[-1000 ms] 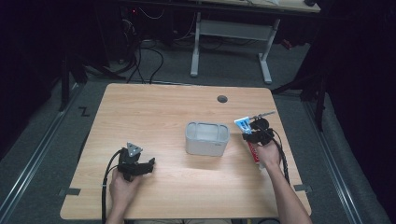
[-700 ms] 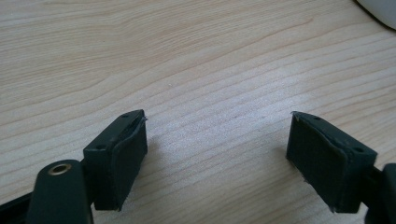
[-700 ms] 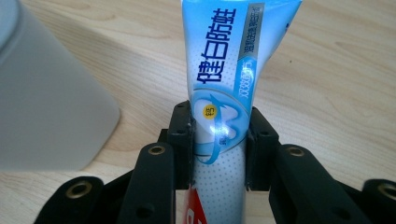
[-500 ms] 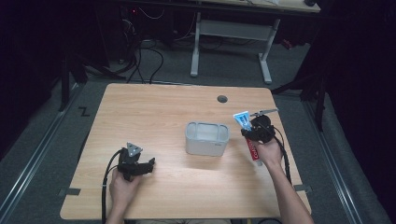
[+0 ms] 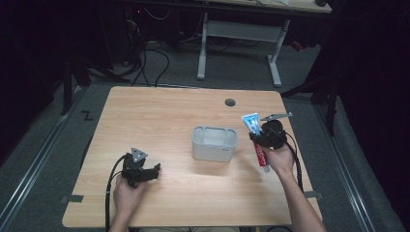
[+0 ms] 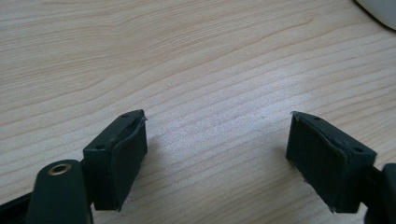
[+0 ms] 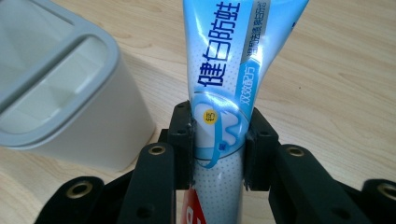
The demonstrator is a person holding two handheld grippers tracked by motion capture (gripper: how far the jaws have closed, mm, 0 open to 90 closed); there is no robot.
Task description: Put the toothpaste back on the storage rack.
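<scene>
Dark room, cables and a grey desk frame on the floor behind; light wood table [image 5: 159,121] in the middle.

High view: grey bin [image 5: 214,143] sits at table centre, open top up. Right gripper [image 5: 261,136] is just right of the bin, clamped on a toothpaste tube [image 5: 252,123]. Vs a sec ago the tube is up off the wood and a bit closer to the bin; before, it lay lower toward the right edge. So pickup looks done and the carry toward the bin is under way, I'd say. Tube's long axis runs near-to-far with a slight lean left: blue flat end points far/up, red cap end [image 5: 261,155] hangs near, by the hand. Left gripper [image 5: 153,170] rests low on the near-left part of the table, well apart from the bin, same spot as before.

Left gripper view: fingers [image 6: 116,158] spread wide, nothing between them, just bare wood; a corner of the bin [image 6: 380,9] at top right.

Right gripper view: pads [image 7: 184,140] squeeze the tube [image 7: 224,70] on both sides across its width, roughly mid-length. Tube runs straight away from the cam, blue printed part far, red bit near the bottom. Bin [image 7: 60,93] is at left, near the tube but not touching it.
</scene>
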